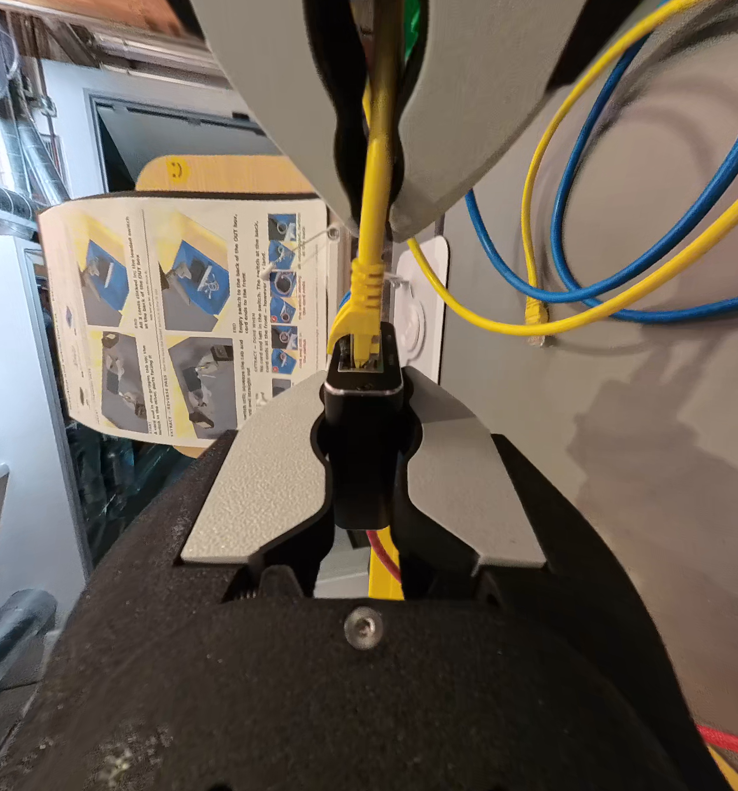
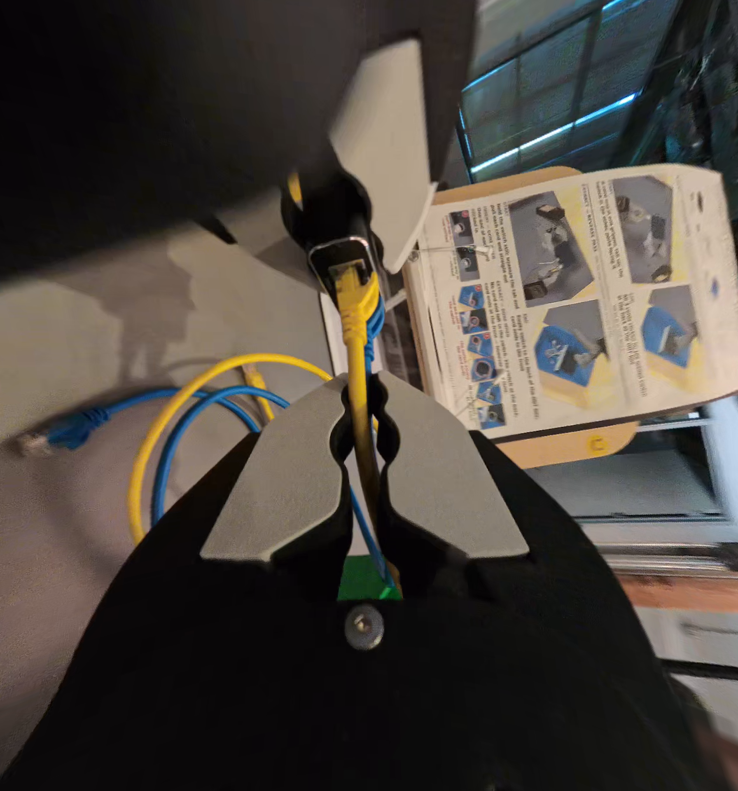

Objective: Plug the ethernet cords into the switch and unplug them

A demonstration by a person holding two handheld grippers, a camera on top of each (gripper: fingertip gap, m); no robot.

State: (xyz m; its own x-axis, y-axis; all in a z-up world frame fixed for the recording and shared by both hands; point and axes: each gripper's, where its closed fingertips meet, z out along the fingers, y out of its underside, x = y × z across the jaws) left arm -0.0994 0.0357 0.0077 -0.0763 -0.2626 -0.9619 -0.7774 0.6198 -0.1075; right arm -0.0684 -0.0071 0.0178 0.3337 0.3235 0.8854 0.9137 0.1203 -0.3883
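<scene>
The left hand-held gripper (image 1: 365,411) grips the black switch (image 1: 364,398) while the right hand-held gripper (image 2: 361,385) pinches the yellow cord (image 2: 354,342), now going into its port, with other cords left.

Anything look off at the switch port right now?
Yes: the yellow plug sits crooked in the switch port, its clip splayed outside the housing, so it looks only partly seated. A blue plug sits behind it.

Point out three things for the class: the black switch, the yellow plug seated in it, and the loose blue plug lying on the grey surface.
black switch (image 1: 364,428): left wrist view, on its body between the fingers.
yellow plug (image 2: 352,299): right wrist view, on its ribbed boot.
loose blue plug (image 2: 74,426): right wrist view, on its boot.
</scene>
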